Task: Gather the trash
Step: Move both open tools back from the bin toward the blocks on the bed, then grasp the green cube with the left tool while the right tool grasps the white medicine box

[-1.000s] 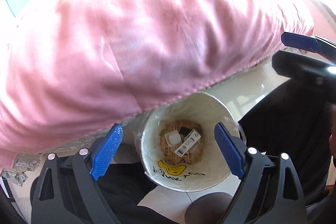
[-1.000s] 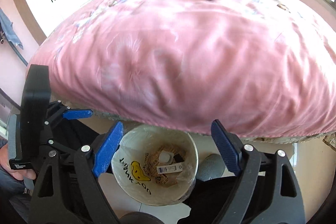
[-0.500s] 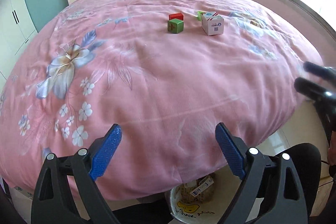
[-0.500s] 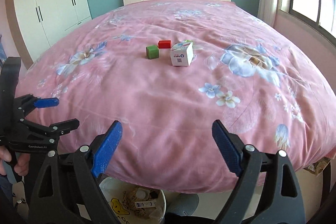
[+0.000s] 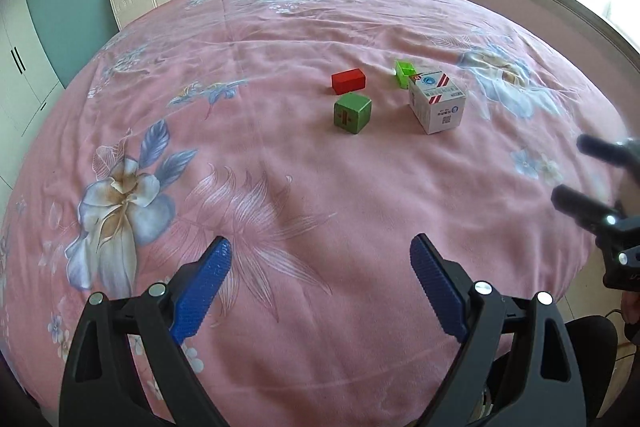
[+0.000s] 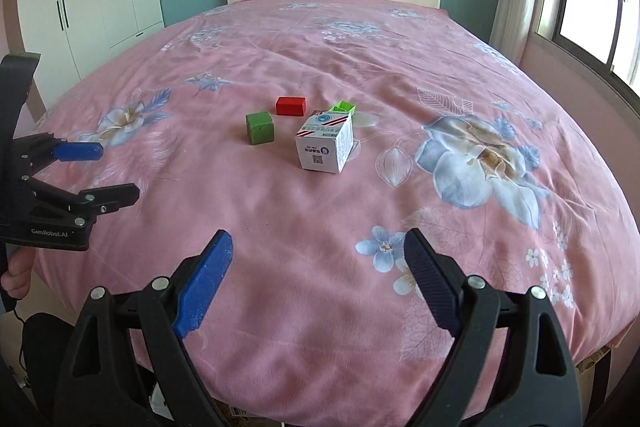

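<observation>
Both tongs, the left gripper [image 5: 316, 283] and right gripper [image 6: 320, 279], were wide apart and empty above the pink bed [image 6: 280, 207], far from the white box [image 6: 325, 147].

Both wrist views over bed [image 5: 280, 167]

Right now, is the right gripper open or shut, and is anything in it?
Open and empty. The right gripper has its blue pads set wide apart, with only the pink bedspread showing between them.
</observation>
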Demonstrator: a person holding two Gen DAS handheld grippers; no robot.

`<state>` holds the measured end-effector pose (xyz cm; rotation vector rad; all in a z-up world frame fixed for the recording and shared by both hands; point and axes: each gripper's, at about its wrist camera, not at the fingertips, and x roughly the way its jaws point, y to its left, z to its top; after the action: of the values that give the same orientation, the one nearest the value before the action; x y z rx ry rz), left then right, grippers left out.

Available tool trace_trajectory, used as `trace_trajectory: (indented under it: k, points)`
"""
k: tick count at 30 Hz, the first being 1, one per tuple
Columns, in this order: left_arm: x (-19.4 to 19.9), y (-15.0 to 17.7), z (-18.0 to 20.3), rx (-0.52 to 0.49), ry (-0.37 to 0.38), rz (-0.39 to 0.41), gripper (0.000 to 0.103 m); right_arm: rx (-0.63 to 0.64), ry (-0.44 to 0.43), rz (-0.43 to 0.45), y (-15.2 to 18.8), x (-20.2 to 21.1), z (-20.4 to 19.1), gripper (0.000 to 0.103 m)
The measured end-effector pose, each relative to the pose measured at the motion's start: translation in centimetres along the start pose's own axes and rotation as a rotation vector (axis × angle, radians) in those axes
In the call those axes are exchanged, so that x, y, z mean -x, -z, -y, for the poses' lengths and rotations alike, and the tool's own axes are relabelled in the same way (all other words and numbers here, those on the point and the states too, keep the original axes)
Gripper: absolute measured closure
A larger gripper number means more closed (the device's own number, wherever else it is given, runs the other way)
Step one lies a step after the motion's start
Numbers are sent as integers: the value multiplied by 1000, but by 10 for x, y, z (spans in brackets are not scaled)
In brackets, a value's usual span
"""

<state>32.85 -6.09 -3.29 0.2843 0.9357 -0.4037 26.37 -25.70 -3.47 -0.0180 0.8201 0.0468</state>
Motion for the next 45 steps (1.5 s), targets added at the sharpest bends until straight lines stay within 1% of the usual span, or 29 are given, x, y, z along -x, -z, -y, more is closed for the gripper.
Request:
trace_trajectory:
  k: [7,13,17,19,20,22,24,28,31,35,36,38,39,40,44,45]
  points:
    - [-47,-34,1,-38,-2,-43,11,18,-12,-42,-20,-46,3,17]
    - [-82,-59,6,-72,29,-81,11,36,-17,-62,-38,-77,6,17]
    - [-101,-75,7,-92,36,-116,11,37,-33,-89,-51,-97,8,17]
    - [-109,-84,6,-85,55,-148,11,40,-45,-116,-58,-105,9,17]
    - [-111,-89,5,-78,62,-149,11,38,-54,-127,-62,-109,10,17]
    - [-115,-97,5,-97,58,-157,11,44,-54,-131,-70,-115,11,17]
    - [-121,-102,7,-118,55,-173,11,54,-40,-148,-76,-124,12,17]
    - [-133,-109,5,-114,67,-187,11,48,-71,-173,-81,-141,13,17]
    - [-141,-112,5,-133,70,-192,11,64,-66,-177,-80,-151,11,17]
    - [-151,-113,7,-153,91,-203,11,59,-75,-178,-80,-158,13,17]
    - [-153,-113,7,-154,94,-201,12,57,-76,-177,-80,-160,14,19]
    - [-155,-114,7,-151,112,-198,21,62,-81,-179,-81,-162,14,32]
    - [-155,-116,8,-151,120,-196,23,63,-75,-179,-81,-163,15,35]
    - [-155,-117,8,-150,120,-191,28,68,-77,-178,-81,-164,15,39]
    - [-155,-118,15,-167,129,-181,41,71,-78,-168,-83,-165,17,46]
    - [-156,-118,16,-166,133,-181,43,71,-74,-167,-83,-165,17,47]
